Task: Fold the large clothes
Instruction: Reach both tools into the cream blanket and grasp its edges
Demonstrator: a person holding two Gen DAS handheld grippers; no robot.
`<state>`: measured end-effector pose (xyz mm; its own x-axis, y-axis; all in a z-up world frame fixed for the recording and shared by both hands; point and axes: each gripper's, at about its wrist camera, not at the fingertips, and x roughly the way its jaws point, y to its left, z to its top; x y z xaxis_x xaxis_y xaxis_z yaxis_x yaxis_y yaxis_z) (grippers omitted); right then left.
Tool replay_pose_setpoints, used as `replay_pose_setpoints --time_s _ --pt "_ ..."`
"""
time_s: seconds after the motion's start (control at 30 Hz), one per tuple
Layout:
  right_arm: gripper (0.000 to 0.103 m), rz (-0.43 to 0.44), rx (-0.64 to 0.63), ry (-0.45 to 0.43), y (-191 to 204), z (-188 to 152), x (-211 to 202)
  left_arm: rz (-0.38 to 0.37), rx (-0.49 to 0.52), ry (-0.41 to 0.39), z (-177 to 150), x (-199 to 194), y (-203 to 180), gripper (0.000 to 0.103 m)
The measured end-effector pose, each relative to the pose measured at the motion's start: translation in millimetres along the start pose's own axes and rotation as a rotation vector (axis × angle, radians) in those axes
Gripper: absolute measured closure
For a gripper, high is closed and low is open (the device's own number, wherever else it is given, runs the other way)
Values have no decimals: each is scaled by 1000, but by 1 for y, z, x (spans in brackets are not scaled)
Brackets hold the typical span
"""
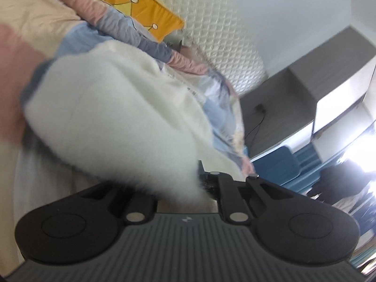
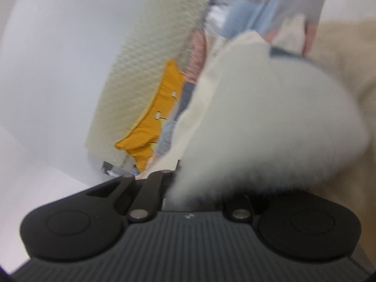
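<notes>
Clearly both tools have bitten into the same fluffy white garment (image 1: 112, 117). The left gripper (image 1: 206, 183) has its jaws drawn nearly together on a tuft of the fleece, which balloons out from the fingertips toward ten o'clock and hides most of the view. The right gripper (image 2: 188, 183) is pinched the same way, its share of the white garment (image 2: 270, 117) swelling toward one o'clock.

Beyond the fleece lies a patchwork bedspread (image 1: 35, 23) in pink, cream, blue and grey, with a yellow cushion (image 1: 131, 2) at twelve o'clock against a quilted headboard (image 1: 223, 35).

I judge the fold barely begun: the garment is gathered in a loose bunch off the bed, and no neat crease or stacked layer shows. Spreading, halving and smoothing all seem left.

A small emblem sits on each gripper body, too tiny to read; faint printing on the bedspread is blurred beyond reading.
</notes>
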<state>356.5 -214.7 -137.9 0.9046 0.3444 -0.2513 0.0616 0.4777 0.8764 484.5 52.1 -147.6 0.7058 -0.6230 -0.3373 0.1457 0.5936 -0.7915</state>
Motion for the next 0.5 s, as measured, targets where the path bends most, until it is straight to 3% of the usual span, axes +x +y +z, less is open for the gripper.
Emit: replay_pose_setpoints --time_s 0.13,0.5 --pt "87 5 -18 4 14 -5 -48 -22 -54 -27 -42 -63 -8 90" --pt "87 1 -73 83 40 -52 -167 21 -62 -37 -164 -210 -21 90"
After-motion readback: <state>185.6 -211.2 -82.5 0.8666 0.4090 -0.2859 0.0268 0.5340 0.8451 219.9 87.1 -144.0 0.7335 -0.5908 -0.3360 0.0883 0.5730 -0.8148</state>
